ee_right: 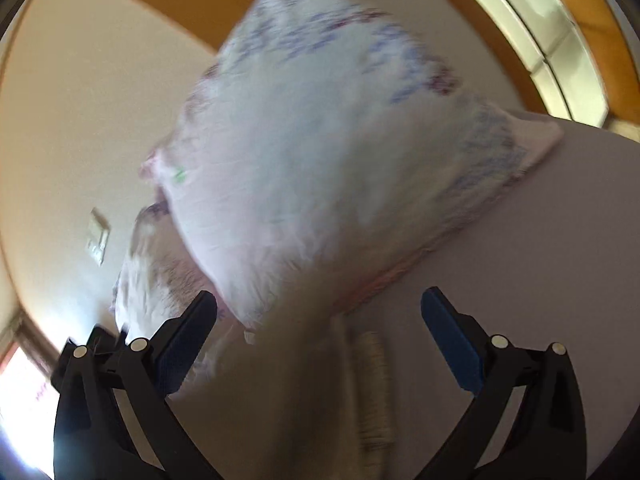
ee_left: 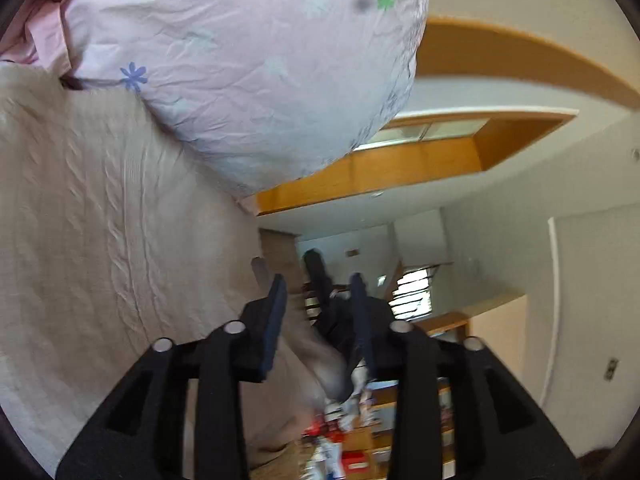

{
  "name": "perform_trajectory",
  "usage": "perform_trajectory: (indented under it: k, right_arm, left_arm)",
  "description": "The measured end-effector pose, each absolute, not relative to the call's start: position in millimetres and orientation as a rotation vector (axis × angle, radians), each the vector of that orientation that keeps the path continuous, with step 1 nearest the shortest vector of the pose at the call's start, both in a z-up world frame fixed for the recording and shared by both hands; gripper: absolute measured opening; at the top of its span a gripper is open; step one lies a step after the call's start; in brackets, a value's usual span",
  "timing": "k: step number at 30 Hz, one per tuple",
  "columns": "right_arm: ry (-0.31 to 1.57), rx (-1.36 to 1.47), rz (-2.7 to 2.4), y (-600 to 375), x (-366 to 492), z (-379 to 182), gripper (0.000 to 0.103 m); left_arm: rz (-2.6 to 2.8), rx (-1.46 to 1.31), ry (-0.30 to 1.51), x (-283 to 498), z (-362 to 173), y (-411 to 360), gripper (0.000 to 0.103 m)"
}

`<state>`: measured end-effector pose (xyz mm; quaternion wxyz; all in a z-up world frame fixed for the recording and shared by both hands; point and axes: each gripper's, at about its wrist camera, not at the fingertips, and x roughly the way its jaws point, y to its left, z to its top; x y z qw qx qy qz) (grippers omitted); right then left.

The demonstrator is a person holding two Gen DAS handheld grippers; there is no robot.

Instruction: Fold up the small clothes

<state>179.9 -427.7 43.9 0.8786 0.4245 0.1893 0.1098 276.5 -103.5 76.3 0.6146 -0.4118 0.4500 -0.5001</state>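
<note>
A beige cable-knit garment [ee_left: 100, 208] fills the left of the left wrist view, and a fold of it runs between the fingers of my left gripper [ee_left: 318, 284]. The jaws stand partly apart around the cloth; a firm pinch does not show. In the right wrist view my right gripper [ee_right: 320, 304] is wide open. A blurred beige garment with a ribbed edge [ee_right: 372, 384] lies between and below its fingers, apart from both pads.
A pink flowered pillow [ee_left: 256, 64] lies behind the garment; it also shows in the right wrist view [ee_right: 320, 152]. Wooden headboard [ee_left: 380, 164], white walls, a window [ee_left: 412, 296] and cluttered shelves [ee_left: 352, 444] lie beyond. Both views are tilted and motion-blurred.
</note>
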Motion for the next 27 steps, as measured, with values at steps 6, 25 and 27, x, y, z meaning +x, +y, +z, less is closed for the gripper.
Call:
perform_trajectory:
  k: [6, 25, 27]
  right_arm:
    - [0.621, 0.840, 0.234, -444, 183, 44, 0.102]
    - [0.938, 0.943, 0.619, -351, 210, -3, 0.036]
    - [0.944, 0.849, 0.665, -317, 213, 8, 0.035]
  left_arm:
    - [-0.771, -0.600, 0.881, 258, 88, -18, 0.078]
    - [-0.783, -0.602, 1.036, 262, 28, -34, 0.037]
    - [-0.762, -0.536, 0.967, 250, 45, -4, 0.037]
